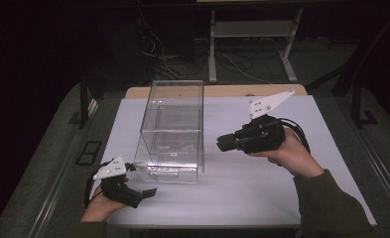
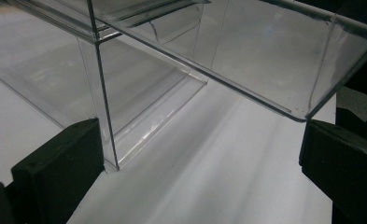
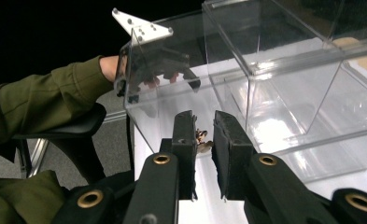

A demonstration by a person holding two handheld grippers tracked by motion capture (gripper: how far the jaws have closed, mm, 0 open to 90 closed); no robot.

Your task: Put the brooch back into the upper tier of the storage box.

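Right gripper (image 3: 203, 140), clamped on a small brown object (image 3: 201, 138), nears the clear box (image 1: 175, 130); left gripper (image 2: 195, 154), jaws apart, steadies its open flap; insertion remains

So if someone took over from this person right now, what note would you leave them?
Left gripper: jaws wide open, holding nothing, at the near left corner of the clear box. A clear flap of the box hangs raised just above one jaw; I cannot tell whether they touch.
Right gripper: jaws shut on a small brown thing, held in the air to the right of the box and pointing at it.
The box stands on the white table.
Done: the small thing is picked up.
Left: probably placing it inside the box, then letting go.
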